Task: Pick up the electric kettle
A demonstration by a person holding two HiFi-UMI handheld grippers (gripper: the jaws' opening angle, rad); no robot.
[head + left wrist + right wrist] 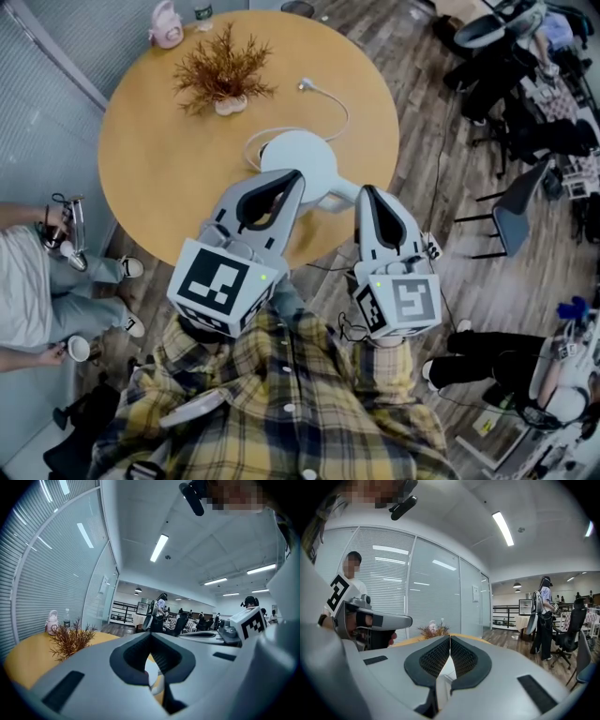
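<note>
White kettle (298,155) sits on the wooden table (150,159), frame centre, ungrasped. Left gripper (291,180) and right gripper (367,193) both pinched together, empty, just below it. Grasp and lift remain.

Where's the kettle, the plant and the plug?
electric kettle (298,157), head view, on its round white top.
plant (222,67), head view, on its brown twigs.
plug (305,84), head view, on its white body.

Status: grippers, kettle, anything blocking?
Left gripper shut, empty. Right gripper shut, empty. Kettle on table, not gripped. Cord loops beside it; plant clear.
</note>
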